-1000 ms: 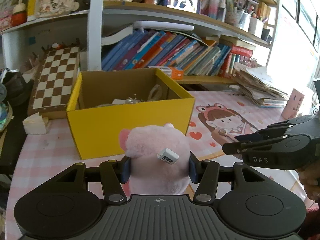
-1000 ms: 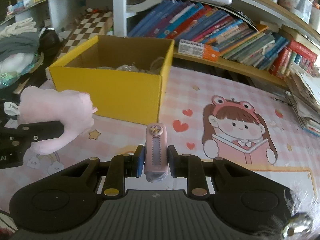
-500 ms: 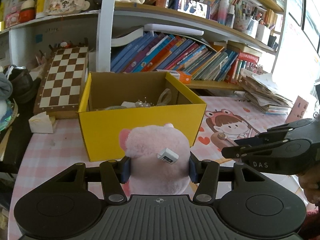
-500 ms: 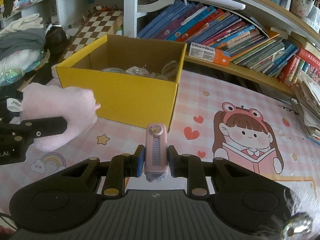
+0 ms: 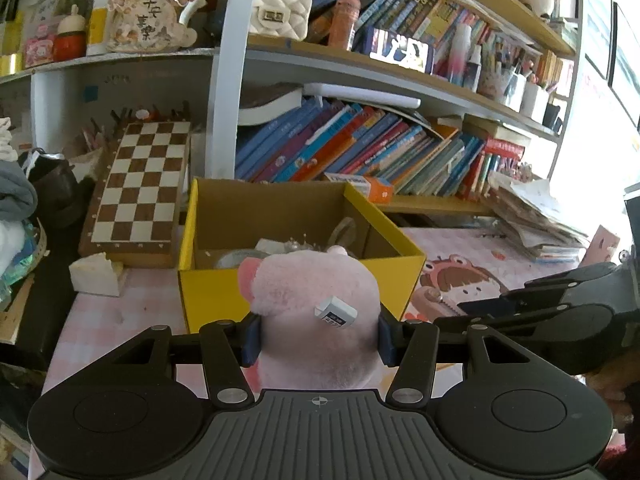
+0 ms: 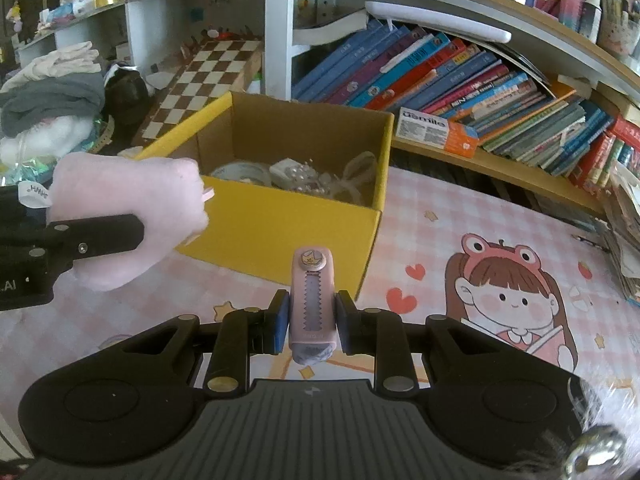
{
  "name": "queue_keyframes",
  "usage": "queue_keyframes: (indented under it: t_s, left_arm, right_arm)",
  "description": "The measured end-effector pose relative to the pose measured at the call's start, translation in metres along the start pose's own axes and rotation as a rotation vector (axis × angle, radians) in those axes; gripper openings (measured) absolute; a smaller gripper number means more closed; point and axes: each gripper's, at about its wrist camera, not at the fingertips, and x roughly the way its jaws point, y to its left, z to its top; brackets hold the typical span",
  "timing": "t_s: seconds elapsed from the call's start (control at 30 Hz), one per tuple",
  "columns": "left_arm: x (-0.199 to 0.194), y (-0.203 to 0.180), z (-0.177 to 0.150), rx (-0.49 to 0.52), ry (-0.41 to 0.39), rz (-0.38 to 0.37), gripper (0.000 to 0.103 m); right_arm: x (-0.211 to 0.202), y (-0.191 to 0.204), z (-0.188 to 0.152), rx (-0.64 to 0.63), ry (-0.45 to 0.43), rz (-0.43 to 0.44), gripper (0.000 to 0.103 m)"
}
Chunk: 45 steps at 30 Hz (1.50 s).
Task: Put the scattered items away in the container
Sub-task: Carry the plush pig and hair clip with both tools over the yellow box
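My left gripper (image 5: 318, 334) is shut on a pink plush toy (image 5: 316, 312) with a white tag, held just in front of the yellow cardboard box (image 5: 296, 300). The same plush toy (image 6: 124, 216) shows at the left of the right wrist view, against the box's (image 6: 280, 236) near left corner. My right gripper (image 6: 310, 322) is shut on a small pink case with a zigzag strip and a star button (image 6: 310, 296), a little short of the box's front wall. Inside the box lie a tape roll, a beaded piece and clear bits.
A chessboard (image 5: 138, 188) leans behind the box on the left, with a tissue lump (image 5: 96, 274) beside it. Leaning books (image 6: 460, 80) fill the shelf behind. A pink checked mat with a cartoon girl (image 6: 508, 296) covers the table. Stacked papers (image 5: 536, 220) lie at right.
Both grippers have risen and come closer to the yellow box with their loads. The box's inside shows more now, and the plush reaches its front edge.
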Motion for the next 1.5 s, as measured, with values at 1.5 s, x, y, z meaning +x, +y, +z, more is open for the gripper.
queue_keyframes:
  t_s: [1.5]
  left_arm:
    - [0.083, 0.034, 0.076, 0.001, -0.088, 0.132, 0.053]
  right_arm:
    - [0.056, -0.004, 0.105, -0.095, -0.103, 0.025, 0.023]
